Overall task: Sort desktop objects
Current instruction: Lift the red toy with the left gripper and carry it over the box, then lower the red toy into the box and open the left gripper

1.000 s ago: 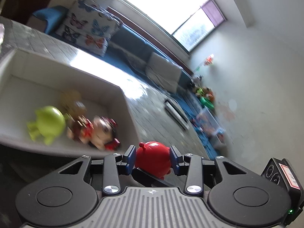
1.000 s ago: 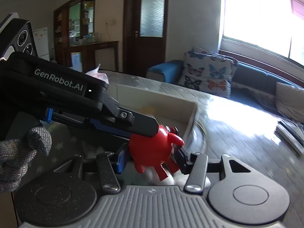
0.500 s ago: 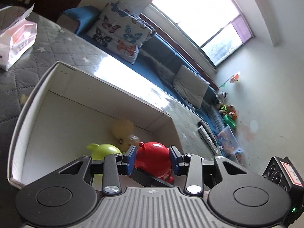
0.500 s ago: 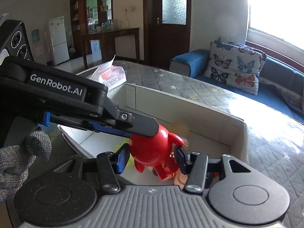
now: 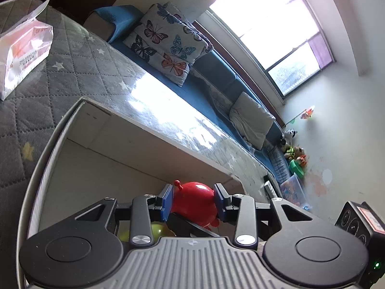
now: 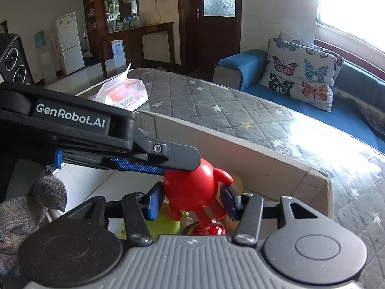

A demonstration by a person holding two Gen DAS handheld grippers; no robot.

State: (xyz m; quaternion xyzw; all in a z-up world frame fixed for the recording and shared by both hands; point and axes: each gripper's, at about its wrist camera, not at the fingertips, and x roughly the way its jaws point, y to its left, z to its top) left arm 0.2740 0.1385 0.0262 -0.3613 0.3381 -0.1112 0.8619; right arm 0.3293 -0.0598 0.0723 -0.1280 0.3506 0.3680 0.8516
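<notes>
I had the glossy red round plastic toy figure (image 6: 190, 187) clamped between the blue pads of my right tool (image 6: 191, 201), hanging over the open white rectangular box (image 5: 154, 130), near its right end. My left tool (image 5: 193, 201) straddled the same figure from the side, its jaws closing, one blue pad lying on top of the red body. Below, inside the box, sat a yellow-green plastic toy (image 6: 166, 224) and another small red figure (image 6: 211, 228). The box rested on the grey quilted, star-patterned surface (image 6: 216, 103), with a pink-and-white tissue pack (image 5: 21, 55) beyond its far left corner.
</notes>
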